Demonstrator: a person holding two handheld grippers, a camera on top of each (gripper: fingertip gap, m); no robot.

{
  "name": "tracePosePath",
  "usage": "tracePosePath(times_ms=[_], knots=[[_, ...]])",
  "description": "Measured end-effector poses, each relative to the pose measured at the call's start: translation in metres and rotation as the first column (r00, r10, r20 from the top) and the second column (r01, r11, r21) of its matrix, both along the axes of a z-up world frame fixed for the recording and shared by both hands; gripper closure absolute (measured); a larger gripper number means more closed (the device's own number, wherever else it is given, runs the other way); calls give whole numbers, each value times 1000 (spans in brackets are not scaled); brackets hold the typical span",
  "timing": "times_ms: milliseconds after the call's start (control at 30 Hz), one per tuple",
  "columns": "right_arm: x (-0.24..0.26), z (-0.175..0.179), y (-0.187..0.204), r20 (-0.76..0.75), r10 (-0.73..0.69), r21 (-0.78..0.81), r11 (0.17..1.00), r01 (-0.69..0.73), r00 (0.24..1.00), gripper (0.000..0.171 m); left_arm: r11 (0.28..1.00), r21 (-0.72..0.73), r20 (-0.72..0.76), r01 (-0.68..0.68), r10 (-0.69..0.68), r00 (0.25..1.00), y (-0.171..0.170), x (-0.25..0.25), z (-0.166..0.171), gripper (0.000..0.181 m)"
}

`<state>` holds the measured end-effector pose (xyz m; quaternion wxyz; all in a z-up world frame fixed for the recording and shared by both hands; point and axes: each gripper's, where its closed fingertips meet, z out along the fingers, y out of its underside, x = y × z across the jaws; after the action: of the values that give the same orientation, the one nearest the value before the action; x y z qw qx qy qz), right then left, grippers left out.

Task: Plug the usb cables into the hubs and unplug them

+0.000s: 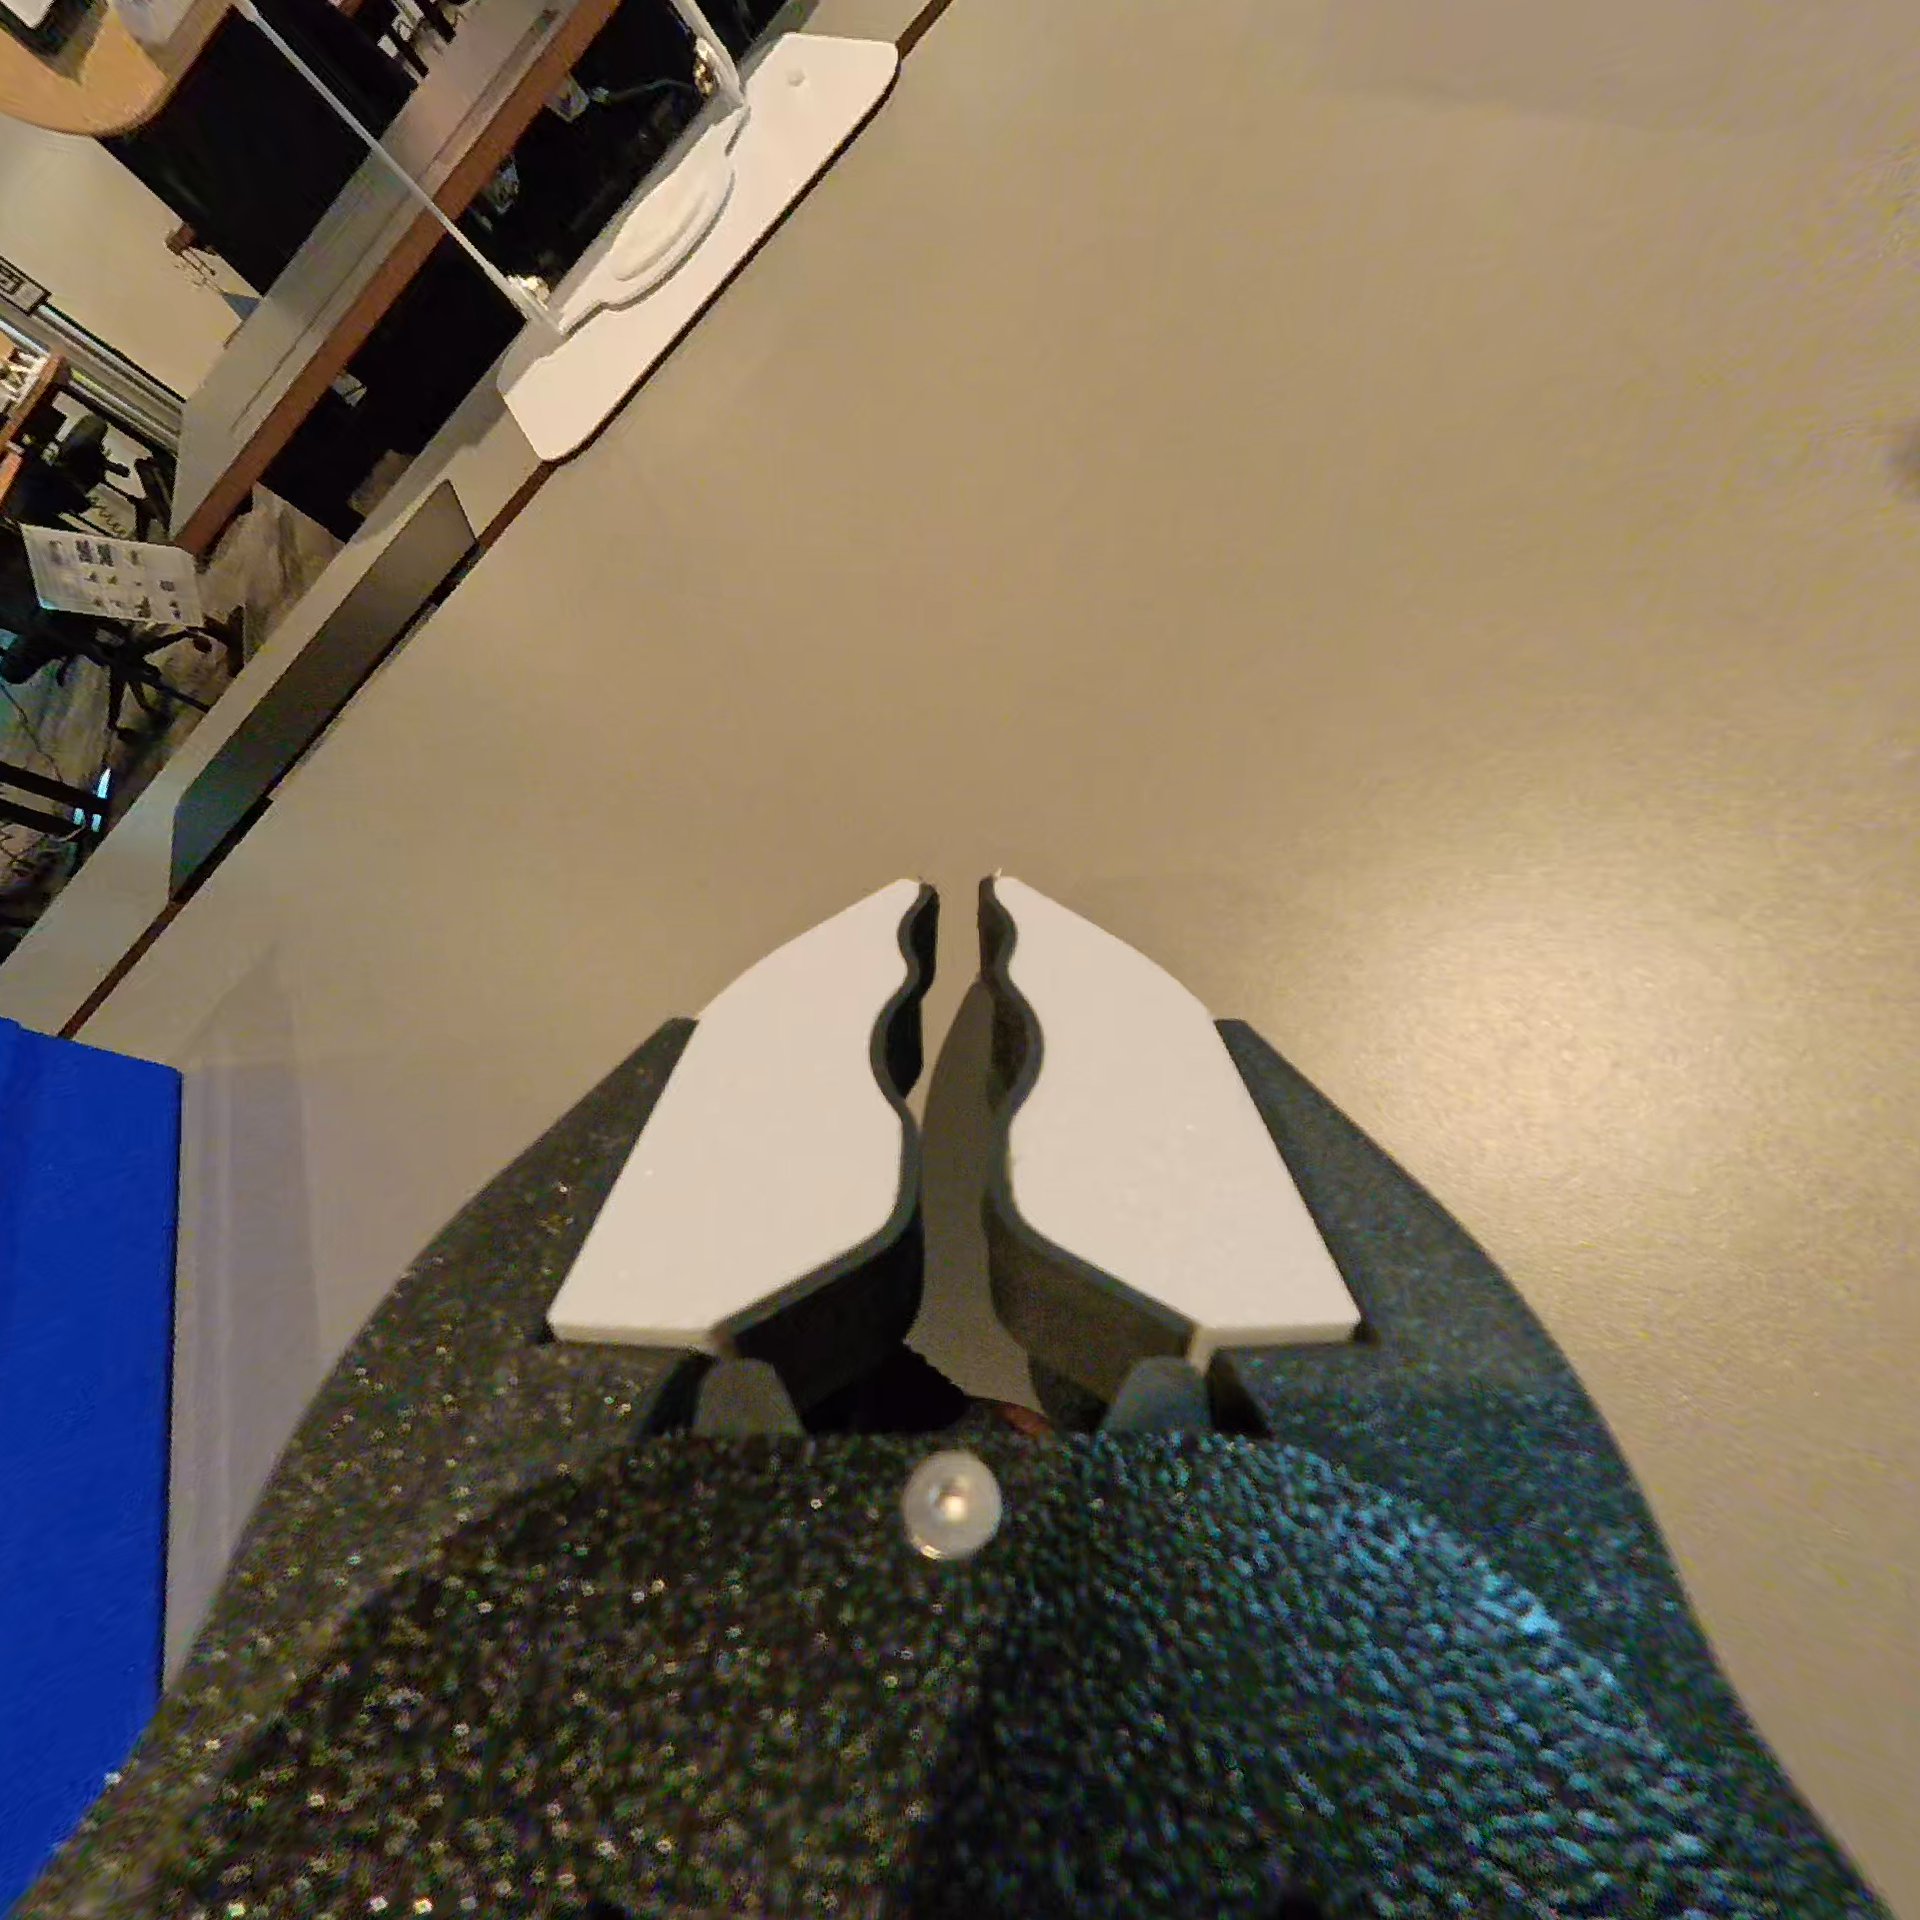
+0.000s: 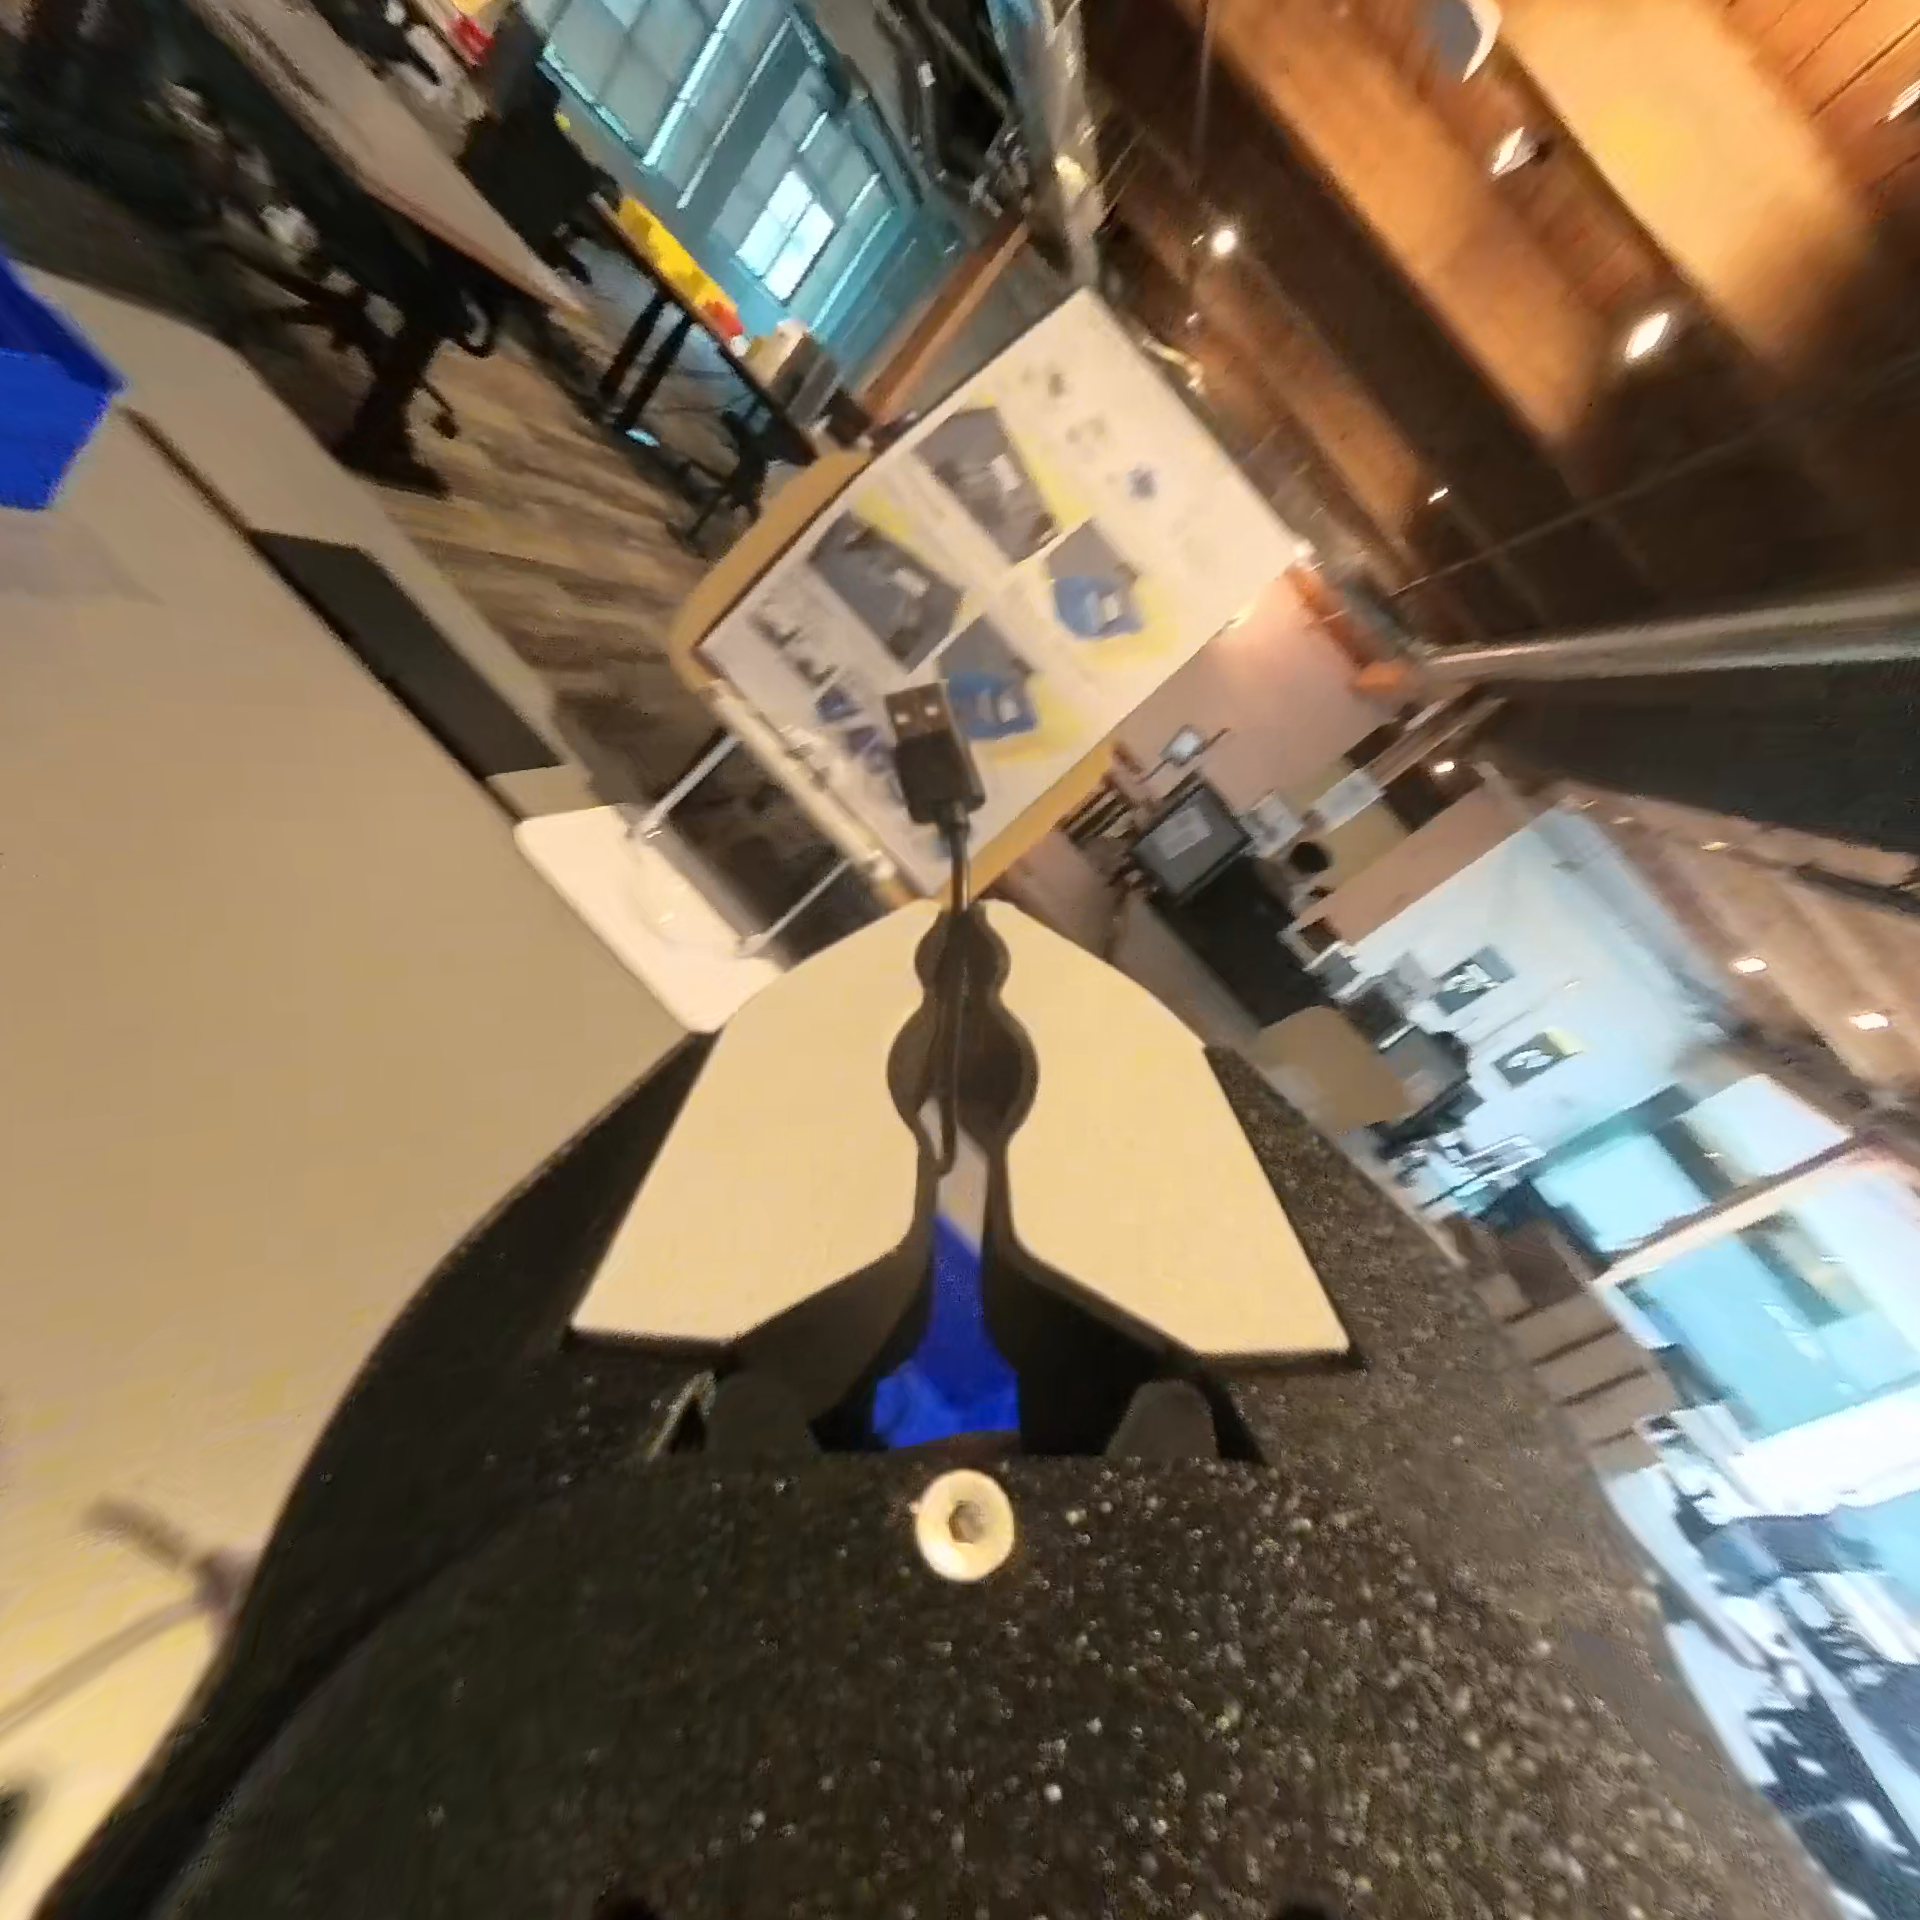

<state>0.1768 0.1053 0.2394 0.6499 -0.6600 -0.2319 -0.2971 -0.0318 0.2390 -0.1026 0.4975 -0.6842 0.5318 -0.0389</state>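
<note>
Right wrist view: the right gripper (image 2: 958, 914) is closed on a thin black USB cable (image 2: 951, 997), and the picture is tilted and a little blurred.
Cable and claw: the cable runs down the wavy channel between the two pale fingers (image 2: 790, 1174) and comes out at the tips.
Plug: the black USB-A plug (image 2: 932, 753) stands just beyond the fingertips, in the air, with its metal end pointing away from the gripper and leaning slightly to the left.
Behind the plug: a poster board (image 2: 997, 582) with pictures stands far off, and a white pad (image 2: 613, 883) lies at the far edge of the beige table (image 2: 260, 935).
Far left: a blue bin (image 2: 42, 416) is on the table.
Left wrist view: the left gripper (image 1: 958, 888) is almost closed, with only a narrow slit between the tips, and nothing is held in it.
Under the left gripper: bare beige table (image 1: 1247, 520), close below the fingers.
Left side: a blue bin (image 1: 73, 1403) near, a white pad (image 1: 748, 208) far.
Hubs: I cannot see them in either view.
</note>
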Motion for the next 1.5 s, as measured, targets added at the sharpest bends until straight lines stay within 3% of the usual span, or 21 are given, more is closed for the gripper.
tracePosePath(times_ms=[133,300,433,533,700,1033,1200,1333,1500], knots=[[14,87,-10,45,-53,122,991,47,998,169,1000,4,-10,2,-2,1000,0,0,-1,174],[46,175,-23,150,-247,279,940,198,958,170,1000,3,-7,3,-3,1000,-1,0,-1,174],[72,214,-23,180,-339,320,908,271,923,169,1000,2,-10,4,-4,1000,-1,0,-1,174],[87,213,-18,175,-361,305,905,298,916,170,1000,2,-10,5,-5,1000,-1,0,-1,174],[109,156,-2,162,-360,224,920,321,919,169,1000,6,-14,8,-8,1000,-1,1,-1,174],[146,-5,13,118,-360,29,933,359,925,169,1000,14,-34,9,-9,999,-1,1,-4,174],[149,-98,11,51,-275,-173,944,280,960,169,1000,16,-37,11,-10,999,-2,1,-4,174],[151,-179,8,33,-210,-387,899,207,977,169,1000,21,-41,14,-13,999,-2,2,-4,174],[155,-247,8,12,-194,-503,846,174,981,168,999,32,-46,17,-16,999,-2,2,-4,174]])
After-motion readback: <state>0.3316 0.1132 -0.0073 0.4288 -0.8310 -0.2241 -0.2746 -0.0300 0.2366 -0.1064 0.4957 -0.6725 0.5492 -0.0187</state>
